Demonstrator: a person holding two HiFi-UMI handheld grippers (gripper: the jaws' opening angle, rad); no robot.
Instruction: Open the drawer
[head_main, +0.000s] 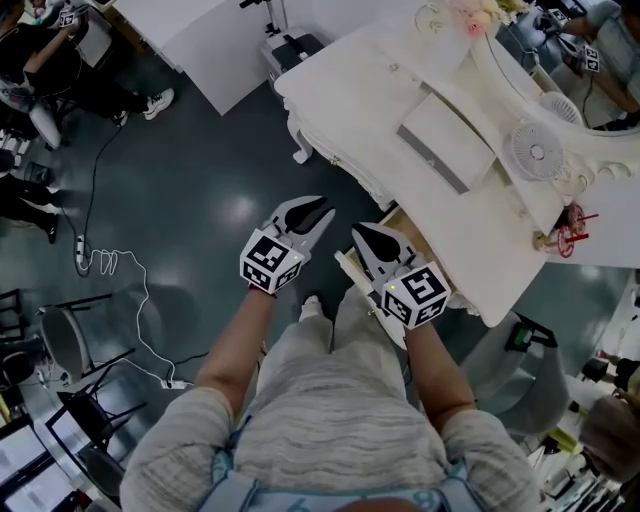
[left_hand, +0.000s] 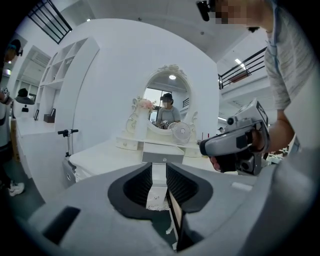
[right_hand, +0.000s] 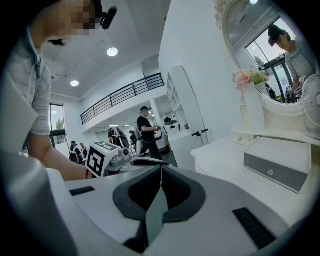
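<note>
A white dressing table (head_main: 360, 90) fills the upper right of the head view. One drawer (head_main: 425, 245) in its front edge stands pulled out, its pale wood inside showing; its wooden side (left_hand: 175, 215) appears low in the left gripper view. My left gripper (head_main: 325, 213) hovers over the floor just left of that drawer, its jaws a little apart with nothing between them (left_hand: 159, 167). My right gripper (head_main: 357, 232) sits at the open drawer's near corner, jaws shut and empty (right_hand: 161, 167). A small grey-fronted drawer box (head_main: 435, 150) rests on the tabletop.
A small white fan (head_main: 535, 150), an oval mirror (head_main: 570, 60) and a vase of flowers (right_hand: 243, 100) stand on the table. A white cable (head_main: 120, 270) trails over the dark floor at left, near a chair (head_main: 65, 340). Other people stand at the far left.
</note>
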